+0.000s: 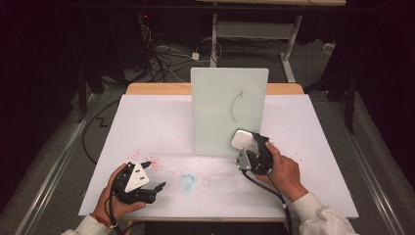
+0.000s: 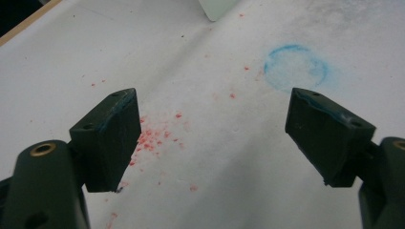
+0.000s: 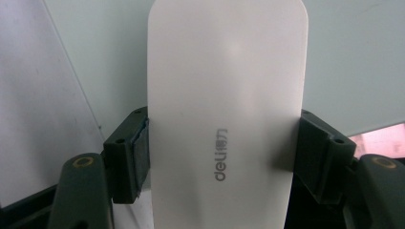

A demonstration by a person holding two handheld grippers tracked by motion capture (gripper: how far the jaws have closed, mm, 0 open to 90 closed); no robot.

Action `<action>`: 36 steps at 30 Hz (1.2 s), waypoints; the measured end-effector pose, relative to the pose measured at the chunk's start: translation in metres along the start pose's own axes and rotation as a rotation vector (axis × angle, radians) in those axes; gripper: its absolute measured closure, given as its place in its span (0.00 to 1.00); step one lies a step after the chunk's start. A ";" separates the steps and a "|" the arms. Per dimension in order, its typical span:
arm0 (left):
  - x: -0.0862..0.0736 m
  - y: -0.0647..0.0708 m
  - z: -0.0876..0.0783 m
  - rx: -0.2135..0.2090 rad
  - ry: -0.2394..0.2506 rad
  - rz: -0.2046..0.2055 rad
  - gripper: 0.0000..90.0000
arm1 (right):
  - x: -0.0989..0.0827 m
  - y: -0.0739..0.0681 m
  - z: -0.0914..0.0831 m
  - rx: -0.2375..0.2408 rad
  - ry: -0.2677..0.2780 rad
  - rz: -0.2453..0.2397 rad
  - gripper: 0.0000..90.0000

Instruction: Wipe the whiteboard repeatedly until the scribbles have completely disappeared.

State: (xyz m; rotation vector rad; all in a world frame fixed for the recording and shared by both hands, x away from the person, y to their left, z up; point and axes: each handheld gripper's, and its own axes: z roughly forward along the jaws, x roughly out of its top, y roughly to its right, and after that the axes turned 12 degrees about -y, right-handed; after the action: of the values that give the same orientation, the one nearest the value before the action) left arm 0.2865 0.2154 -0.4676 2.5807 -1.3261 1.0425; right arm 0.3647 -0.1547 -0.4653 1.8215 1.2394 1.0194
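Note:
A pale glass board (image 1: 215,122) stands upright at the middle of the table, with a thin black curved mark (image 1: 237,105) on it. My right gripper (image 1: 246,145) is shut on a white eraser (image 1: 242,139) and holds it against the board's lower right part. In the right gripper view the eraser (image 3: 227,95), printed "deli", sits clamped between both pads of the right gripper (image 3: 224,157), with the board (image 3: 353,62) right behind it. My left gripper (image 1: 153,175) rests low at the front left, open, with nothing between its fingers (image 2: 212,129).
A white sheet (image 1: 147,122) covers the table. Red specks (image 1: 142,159) lie beside the left gripper, and a faint blue ring (image 1: 186,181) marks the sheet near the front middle. The board's lower corner (image 2: 217,7) shows far off. Cables and table legs lie beyond the back edge.

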 end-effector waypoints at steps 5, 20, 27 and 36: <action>0.000 0.000 0.001 -0.001 -0.001 0.002 0.21 | 0.008 0.018 -0.002 -0.015 0.018 0.100 0.34; 0.000 -0.002 0.001 -0.003 0.006 0.004 0.21 | 0.018 0.025 -0.004 0.009 0.042 0.260 0.34; -0.002 -0.004 0.001 -0.010 0.009 -0.004 0.21 | 0.018 0.023 -0.003 0.024 0.044 0.270 0.34; -0.005 -0.003 -0.003 -0.003 0.009 -0.010 0.21 | 0.021 0.020 -0.003 0.022 0.027 0.273 0.35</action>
State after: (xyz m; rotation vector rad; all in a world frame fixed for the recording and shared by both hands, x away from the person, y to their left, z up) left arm 0.2855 0.2221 -0.4679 2.5748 -1.3099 1.0482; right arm 0.3747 -0.1404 -0.4414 2.0393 1.0386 1.1847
